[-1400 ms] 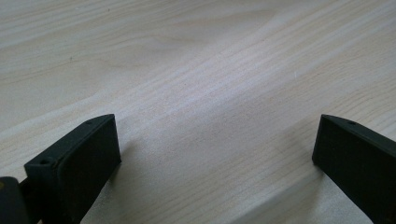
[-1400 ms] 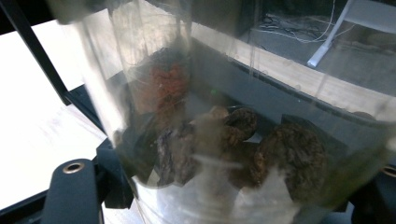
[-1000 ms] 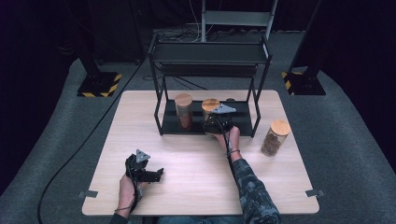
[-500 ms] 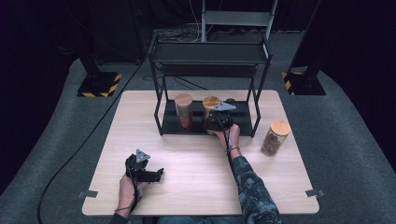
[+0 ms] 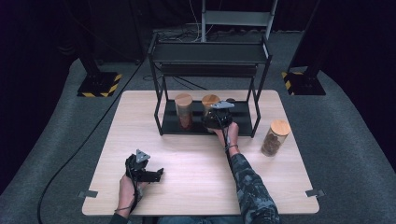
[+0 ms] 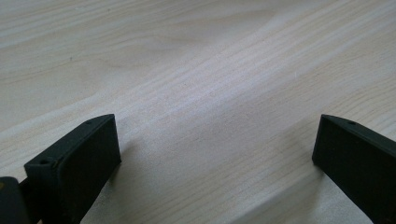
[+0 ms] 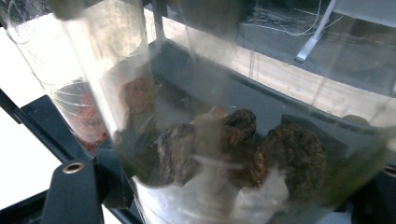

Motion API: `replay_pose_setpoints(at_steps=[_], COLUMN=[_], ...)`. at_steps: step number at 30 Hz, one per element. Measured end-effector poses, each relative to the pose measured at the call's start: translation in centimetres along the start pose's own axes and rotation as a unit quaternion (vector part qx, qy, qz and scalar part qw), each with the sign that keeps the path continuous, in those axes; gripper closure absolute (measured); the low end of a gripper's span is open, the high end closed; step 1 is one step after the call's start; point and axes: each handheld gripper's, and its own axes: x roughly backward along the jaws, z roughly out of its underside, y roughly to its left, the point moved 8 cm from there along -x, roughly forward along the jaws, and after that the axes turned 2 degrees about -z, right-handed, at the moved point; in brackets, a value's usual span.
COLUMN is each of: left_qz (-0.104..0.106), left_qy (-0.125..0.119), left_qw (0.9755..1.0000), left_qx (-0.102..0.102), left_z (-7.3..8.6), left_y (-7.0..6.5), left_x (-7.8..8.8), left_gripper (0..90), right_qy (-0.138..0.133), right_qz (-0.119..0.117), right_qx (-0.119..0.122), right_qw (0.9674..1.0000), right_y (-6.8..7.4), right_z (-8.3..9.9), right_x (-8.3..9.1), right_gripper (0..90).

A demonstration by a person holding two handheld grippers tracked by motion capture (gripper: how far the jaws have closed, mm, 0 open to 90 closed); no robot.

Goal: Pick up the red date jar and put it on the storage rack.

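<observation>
A jar (image 5: 209,106) on the rack (image 5: 163,116) is gripped by the right tool (image 5: 215,122); left of the rack, the left tool (image 5: 156,174) is held wide over the desk (image 5: 196,168).

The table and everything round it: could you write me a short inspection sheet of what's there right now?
Surface: pale wooden table, lying on grey floor covering.
Job's things: a glass jar with a wooden lid, holding dark brown lumps, sits at the black rack's bottom shelf beside a second jar with red contents.
Clutter: a third lidded jar stands apart on the table, right of the rack.
Grippers: right gripper shut on the glass jar; left gripper open, fingers wide apart just above bare wood.
Cables: one black cable crosses the floor on the left.
Surroundings: dark room, two striped stand bases, a grey frame behind.
</observation>
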Motion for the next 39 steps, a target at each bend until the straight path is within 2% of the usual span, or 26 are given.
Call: replay_pose_setpoints(at_steps=[8, 20, 27, 34, 39], left_qz=[0.0, 0.0, 0.0, 0.0, 0.0], left_qy=[0.0, 0.0, 0.0, 0.0, 0.0], left_qw=[1.0, 1.0, 1.0, 1.0, 1.0], left_qx=[0.0, 0.0, 0.0, 0.0, 0.0], left_z=[0.0, 0.0, 0.0, 0.0, 0.0], left_y=[0.0, 0.0, 0.0, 0.0, 0.0], left_x=[0.0, 0.0, 0.0, 0.0, 0.0], left_gripper=[0.0, 0.0, 0.0, 0.1, 0.1], right_qy=[0.0, 0.01, 0.004, -0.008, -0.014], right_qz=[-0.001, 0.001, 0.0, -0.005, -0.005], right_qx=[0.004, -0.005, -0.01, -0.03, -0.027], right_qw=[1.0, 0.9999, 0.9999, 0.9995, 0.9995], right_y=[0.3, 0.0, -0.1, -0.3, -0.3], right_z=[-0.3, 0.4, 0.4, 0.6, 0.7], right_x=[-0.5, -1.7, -1.9, -2.0, -2.1], right_gripper=[24.9, 24.9, 24.9, 24.9, 25.0])
